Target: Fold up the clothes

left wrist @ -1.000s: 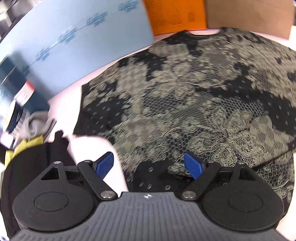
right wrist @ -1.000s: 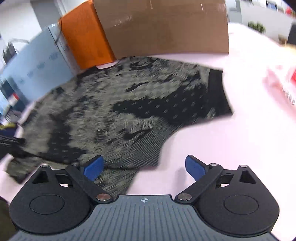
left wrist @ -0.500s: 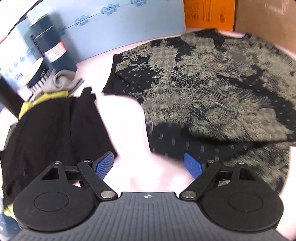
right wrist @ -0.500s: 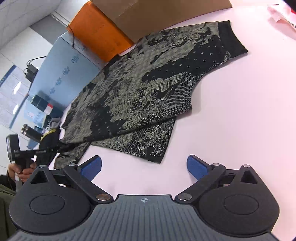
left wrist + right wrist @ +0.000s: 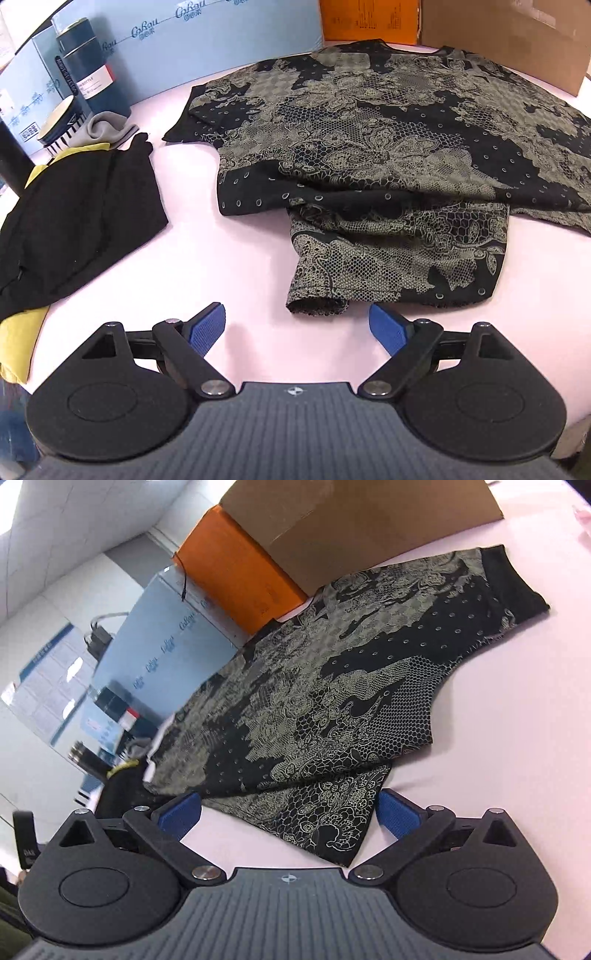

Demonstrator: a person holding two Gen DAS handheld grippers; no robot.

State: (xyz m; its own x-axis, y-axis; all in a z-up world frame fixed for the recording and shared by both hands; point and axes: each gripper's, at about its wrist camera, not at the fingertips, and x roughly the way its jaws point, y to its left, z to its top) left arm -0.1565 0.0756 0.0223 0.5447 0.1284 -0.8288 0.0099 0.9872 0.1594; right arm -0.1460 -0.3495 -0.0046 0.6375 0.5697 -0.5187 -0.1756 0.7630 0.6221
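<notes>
Left gripper [image 5: 296,326]: jaws spread, nothing between them, just short of the patterned shirt's [image 5: 388,147] lower hem. Right gripper [image 5: 289,814]: jaws spread wide and closing, with the shirt's [image 5: 332,709] hem corner lying between the pads, not pinched. Shirt lies flat on the pink table [image 5: 229,266]. Left of the shirt: black-and-yellow clothes pile [image 5: 74,221]. Behind the shirt: blue, orange and cardboard boxes.

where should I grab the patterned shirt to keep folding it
Take the patterned shirt by its near hem corner, coming in low from the table's near edge. That corner lies loose in front of the open left tool, clear of the black clothes.
</notes>
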